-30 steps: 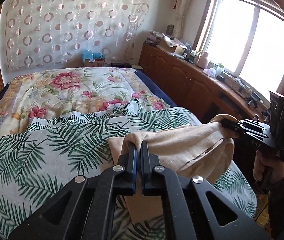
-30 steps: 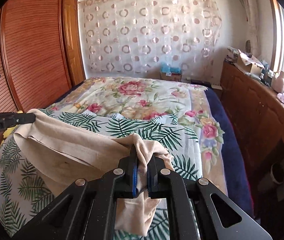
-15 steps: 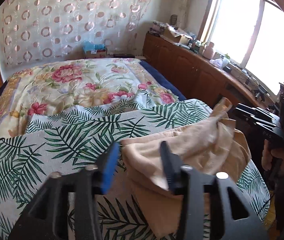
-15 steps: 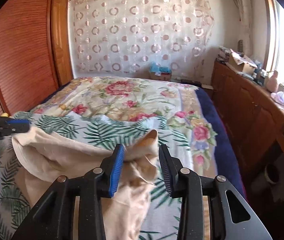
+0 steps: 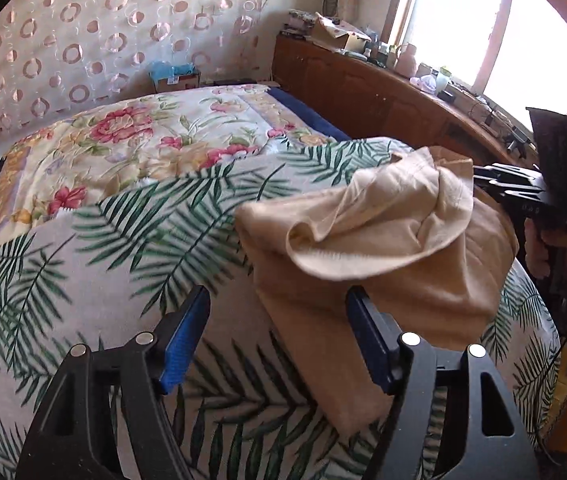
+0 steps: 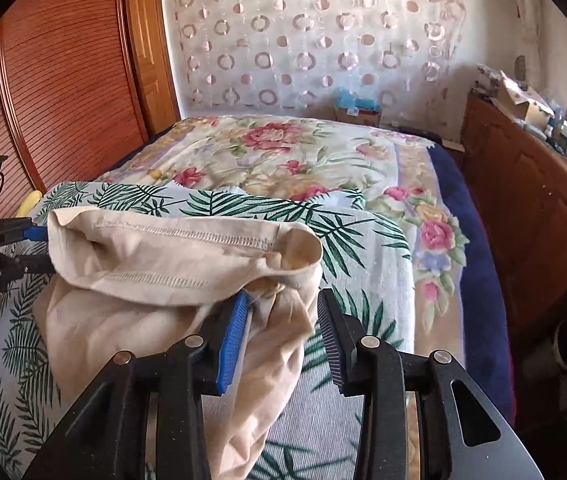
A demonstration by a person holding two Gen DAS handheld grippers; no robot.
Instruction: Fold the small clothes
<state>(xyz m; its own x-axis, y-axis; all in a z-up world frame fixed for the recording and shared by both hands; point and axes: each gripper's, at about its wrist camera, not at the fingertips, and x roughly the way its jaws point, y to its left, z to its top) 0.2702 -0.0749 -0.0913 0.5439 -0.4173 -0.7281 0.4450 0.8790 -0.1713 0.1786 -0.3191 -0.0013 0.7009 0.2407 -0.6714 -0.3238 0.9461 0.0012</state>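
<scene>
A small beige garment (image 5: pixel 379 248) lies loosely folded on the palm-leaf cloth on the bed; it also shows in the right wrist view (image 6: pixel 155 276), hem edge doubled over on top. My left gripper (image 5: pixel 277 336) is open, its jaws wide apart just in front of the garment's near left edge, holding nothing. My right gripper (image 6: pixel 283 328) is open at the garment's right end, its left finger touching the cloth, nothing clamped. Each gripper shows in the other's view, the right one (image 5: pixel 523 196) and the left one (image 6: pixel 11 248), beside the garment's ends.
The bed carries a palm-leaf cloth (image 5: pixel 83 264) over a floral quilt (image 5: pixel 131 140). A wooden cabinet (image 5: pixel 383 92) with clutter runs under the window on the right. A wooden wardrobe (image 6: pixel 63 80) stands at the left. A cardboard box (image 6: pixel 357 110) sits past the bed.
Both grippers were shut on the garment's ends and held it up. Both have opened, the garment has dropped onto the bed, and the grippers have pulled back slightly.
</scene>
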